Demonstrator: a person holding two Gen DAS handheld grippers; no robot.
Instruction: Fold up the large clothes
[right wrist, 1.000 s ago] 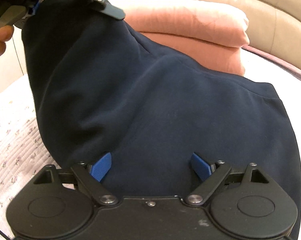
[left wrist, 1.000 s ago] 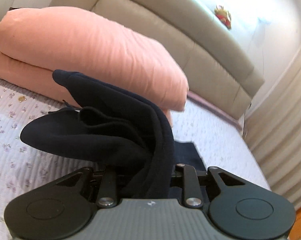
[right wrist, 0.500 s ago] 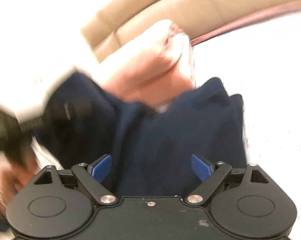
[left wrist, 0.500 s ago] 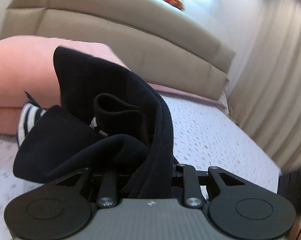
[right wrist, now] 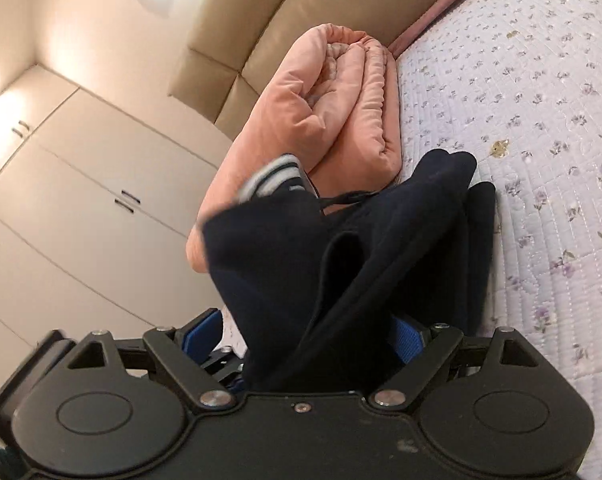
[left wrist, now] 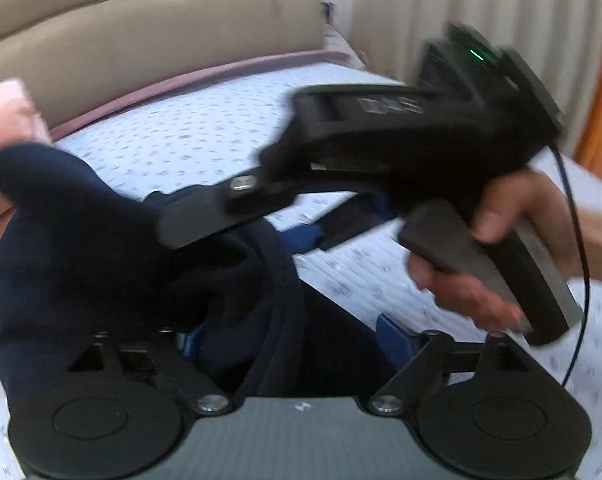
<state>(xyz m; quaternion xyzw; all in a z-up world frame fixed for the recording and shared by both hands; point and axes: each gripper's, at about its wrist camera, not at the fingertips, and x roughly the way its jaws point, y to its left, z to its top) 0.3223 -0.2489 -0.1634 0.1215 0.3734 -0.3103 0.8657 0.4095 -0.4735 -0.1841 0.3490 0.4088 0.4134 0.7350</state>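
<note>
Step in hand: handover of a bunched edge of the navy garment (left wrist: 81, 248) between my two grippers, above the floral bedspread (left wrist: 205, 128).
Left gripper (left wrist: 289, 328): jaws spread; cloth lies between them, not pinched as far as I can judge.
Right gripper (right wrist: 313, 332): jaws wide apart, cloth bunched between; grip cannot be confirmed.
Garment position: draped from both grippers toward the folded pink duvet (right wrist: 333, 112).
Next move: one gripper must close on the edge, then draw the fold flat.
Left view only: right gripper body and my right hand (left wrist: 501, 240).
Right view only: striped cuff (right wrist: 269, 178), wardrobe (right wrist: 81, 200).
</note>
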